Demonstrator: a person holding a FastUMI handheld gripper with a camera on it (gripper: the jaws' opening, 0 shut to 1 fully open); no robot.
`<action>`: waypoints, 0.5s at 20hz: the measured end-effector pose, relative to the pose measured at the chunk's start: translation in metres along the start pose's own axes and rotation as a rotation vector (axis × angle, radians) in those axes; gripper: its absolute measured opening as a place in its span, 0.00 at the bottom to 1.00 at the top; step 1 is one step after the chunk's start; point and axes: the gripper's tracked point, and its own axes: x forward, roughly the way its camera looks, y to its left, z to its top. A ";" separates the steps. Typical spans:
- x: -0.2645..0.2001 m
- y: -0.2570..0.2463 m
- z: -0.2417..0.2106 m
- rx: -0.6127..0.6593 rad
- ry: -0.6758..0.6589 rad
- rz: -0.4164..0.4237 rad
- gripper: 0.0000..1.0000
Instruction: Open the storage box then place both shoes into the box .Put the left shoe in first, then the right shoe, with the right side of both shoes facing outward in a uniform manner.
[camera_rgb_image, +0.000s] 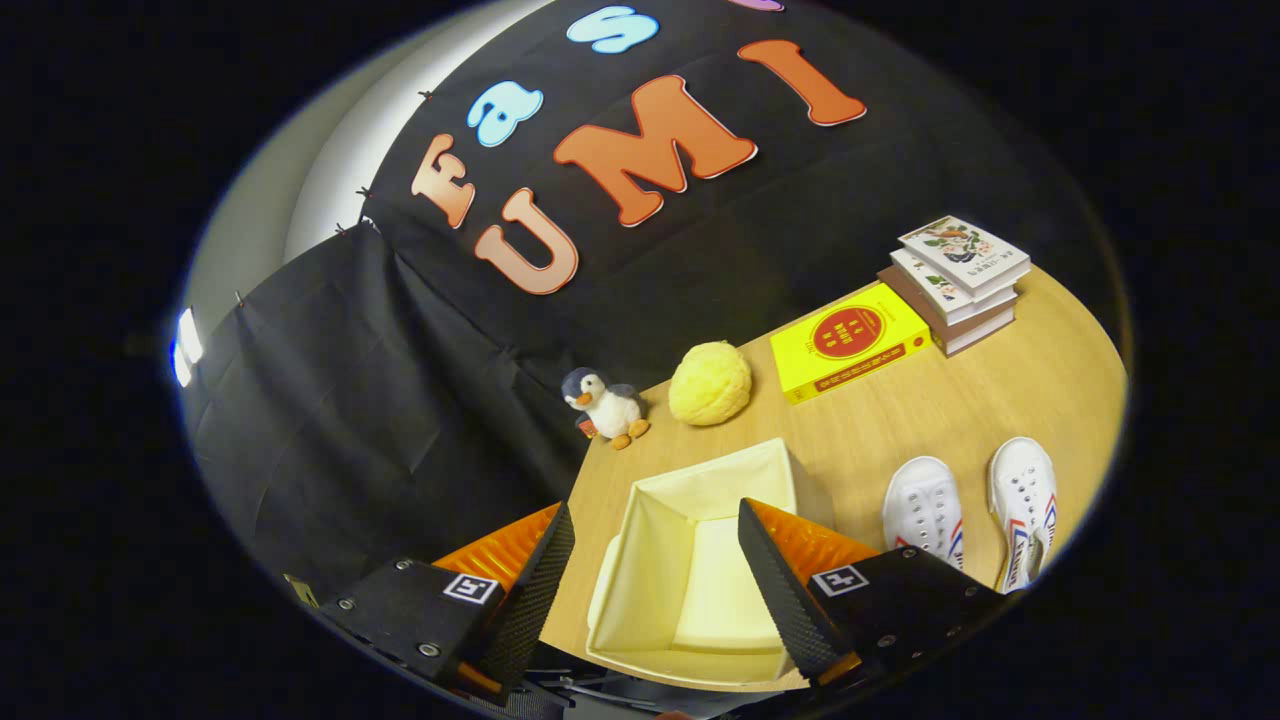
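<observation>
Spread wide and gripping nothing, the gripper (655, 570) hangs over the open cream fabric storage box (700, 560), whose hollow shows between the two fingers. With the box as landmark, the pair of white canvas shoes with red and blue stripes (970, 510) stands just to its right on the pale wooden table (1000, 390), well apart from the fingers, long axes running away from the camera. By my judgement the claw must swing right, toward the shoe nearer the box (923, 512).
</observation>
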 end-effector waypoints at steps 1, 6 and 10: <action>-0.004 -0.014 0.003 -0.008 -0.006 -0.026 0.98; -0.024 -0.074 0.010 -0.016 -0.013 -0.124 0.98; -0.032 -0.118 0.004 -0.044 0.007 -0.199 0.98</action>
